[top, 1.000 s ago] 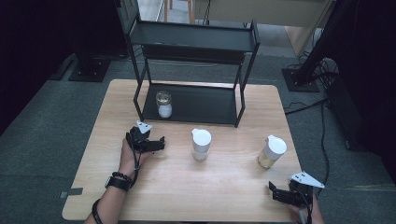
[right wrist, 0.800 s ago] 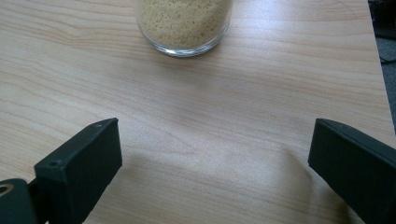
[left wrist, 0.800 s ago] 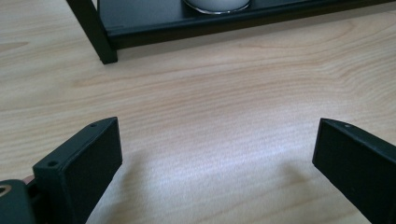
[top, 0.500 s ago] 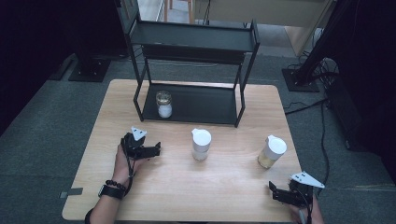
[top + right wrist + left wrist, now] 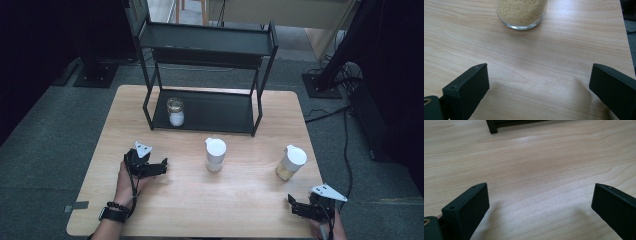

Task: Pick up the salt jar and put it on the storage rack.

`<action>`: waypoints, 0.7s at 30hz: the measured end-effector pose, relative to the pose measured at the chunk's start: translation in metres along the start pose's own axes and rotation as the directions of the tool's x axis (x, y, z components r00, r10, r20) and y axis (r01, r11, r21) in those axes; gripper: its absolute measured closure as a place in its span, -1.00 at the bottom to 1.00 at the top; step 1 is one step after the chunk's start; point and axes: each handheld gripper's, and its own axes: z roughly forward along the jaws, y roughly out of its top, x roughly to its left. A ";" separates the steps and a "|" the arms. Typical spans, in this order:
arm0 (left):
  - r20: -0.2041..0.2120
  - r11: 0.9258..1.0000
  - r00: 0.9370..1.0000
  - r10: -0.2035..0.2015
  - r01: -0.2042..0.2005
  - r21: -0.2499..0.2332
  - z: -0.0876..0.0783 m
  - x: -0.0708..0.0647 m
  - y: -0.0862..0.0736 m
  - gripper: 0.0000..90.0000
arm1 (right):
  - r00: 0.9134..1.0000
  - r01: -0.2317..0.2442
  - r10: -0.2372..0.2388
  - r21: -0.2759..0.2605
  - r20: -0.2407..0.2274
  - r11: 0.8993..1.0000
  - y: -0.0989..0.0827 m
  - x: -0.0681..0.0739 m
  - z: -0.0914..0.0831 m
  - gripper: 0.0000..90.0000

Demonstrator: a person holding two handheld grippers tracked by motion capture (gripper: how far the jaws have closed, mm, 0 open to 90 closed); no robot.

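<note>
Three jars are in the high view. A white-lidded jar of white powder stands mid-table. A white-lidded jar of tan grains stands toward the right, and its glass base appears just ahead of my right gripper's jaws. A small glass jar with white contents sits on the lower shelf of the black rack. My left gripper is open over bare wood, left of the middle jar. My right gripper is open at the near right corner, holding nothing.
The rack's foot stands ahead of my left gripper. The wooden table has rounded corners and its right edge runs close beside my right gripper. Dark floor, stands and cables surround the table.
My left gripper has drawn back toward the near edge of the table, still open. The right gripper and the jars have not moved.
</note>
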 end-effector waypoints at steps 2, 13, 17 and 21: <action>0.004 1.000 1.000 -0.004 0.004 0.000 -0.002 0.001 -0.002 -0.97 | 1.000 0.000 0.000 0.001 0.002 1.000 0.000 0.000 0.000 -0.95; 0.006 1.000 1.000 -0.023 0.023 -0.003 -0.017 0.009 -0.015 -0.97 | 1.000 -0.003 0.003 0.001 0.006 1.000 0.000 0.000 0.000 -0.95; -0.005 1.000 1.000 -0.030 0.030 -0.004 -0.023 0.011 -0.020 -0.97 | 1.000 -0.003 0.003 0.000 0.004 1.000 0.000 0.000 0.000 -0.95; -0.009 1.000 1.000 -0.017 0.017 -0.003 -0.029 0.012 -0.024 -0.97 | 1.000 -0.002 0.002 0.002 0.002 1.000 0.000 0.000 0.000 -0.95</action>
